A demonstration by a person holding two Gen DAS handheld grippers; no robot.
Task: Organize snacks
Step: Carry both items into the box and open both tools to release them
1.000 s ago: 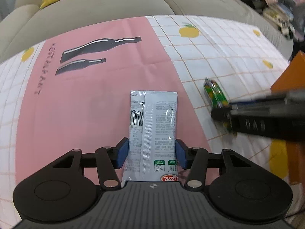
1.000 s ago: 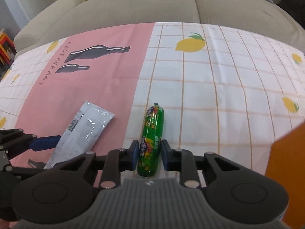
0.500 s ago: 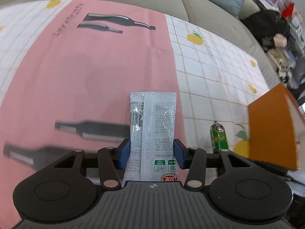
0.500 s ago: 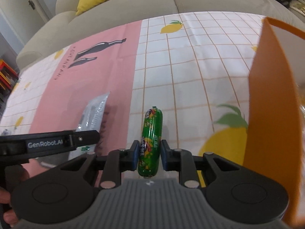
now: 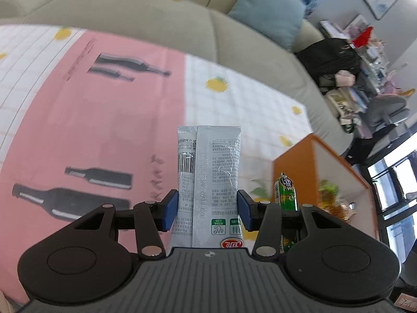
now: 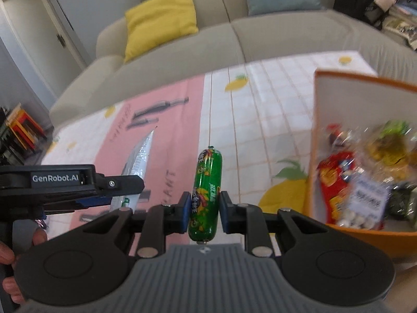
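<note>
In the left wrist view a grey-white snack packet (image 5: 208, 161) stands upright between the blue pads of my left gripper (image 5: 208, 208), which is shut on its lower part, above the pink cloth. A green sausage stick (image 6: 207, 182) is clamped in my right gripper (image 6: 203, 208), shut on its middle. The sausage (image 5: 285, 193) also shows just right of the left gripper, in front of the orange box (image 5: 294, 172). From the right wrist, the left gripper (image 6: 114, 190) with its packet (image 6: 140, 156) is at the left, and the box's orange wall (image 6: 311, 182) is close on the right.
The box holds several snack bags, a red one (image 6: 338, 182) among them. A pink and lemon-print tablecloth (image 5: 78, 130) covers the table. Behind it stands a beige sofa (image 6: 260, 34) with yellow (image 6: 161, 18) and blue cushions. A hand (image 6: 7, 255) grips the left handle.
Both grippers rose off the cloth and swung right toward the orange box, each carrying its snack. The box interior with its snack bags has come into the right wrist view.
</note>
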